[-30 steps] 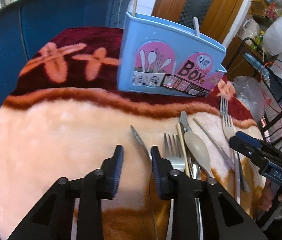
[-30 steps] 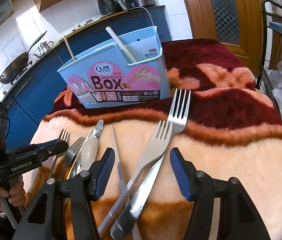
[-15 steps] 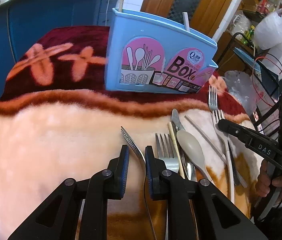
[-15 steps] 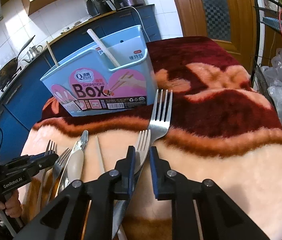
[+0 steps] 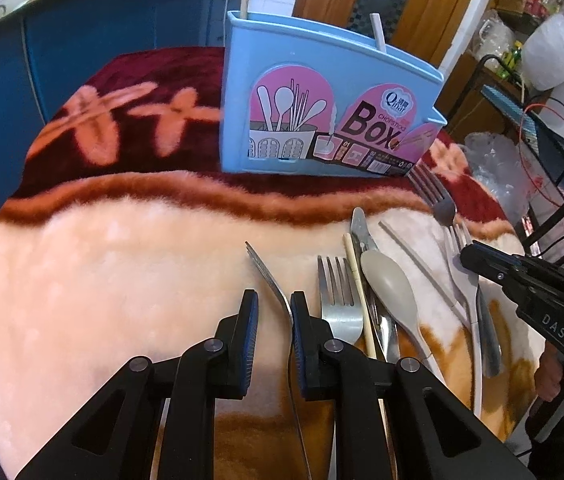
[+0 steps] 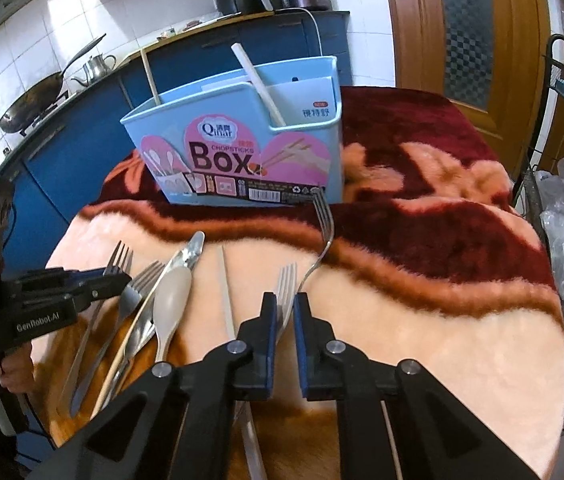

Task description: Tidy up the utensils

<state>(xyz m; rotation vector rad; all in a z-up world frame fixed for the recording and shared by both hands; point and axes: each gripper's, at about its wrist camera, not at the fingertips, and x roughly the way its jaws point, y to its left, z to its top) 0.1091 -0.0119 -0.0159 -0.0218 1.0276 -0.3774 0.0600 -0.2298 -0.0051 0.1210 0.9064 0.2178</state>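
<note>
Both tools have closed within the last second. My left hand-held gripper [image 5: 274, 316], which stood spread over the table [image 5: 122, 260], is now narrowed onto the handle of a fork [image 5: 268, 276]. That fork has turned on edge, so I judge the pinch seated.

My right hand-held gripper [image 6: 282, 312], wide apart a second ago, is pressed almost together where two forks overlap. The far fork [image 6: 323, 220] has rolled on edge, tines at the base of the box [image 6: 170, 128]. The near fork [image 6: 286, 280] lies flat between the fingers. I judge that the far fork is pinched; confirm on lift.

The spoon [image 5: 389, 284] and the rest lie untouched. Pickup is done; transfer to the box comes next.
</note>
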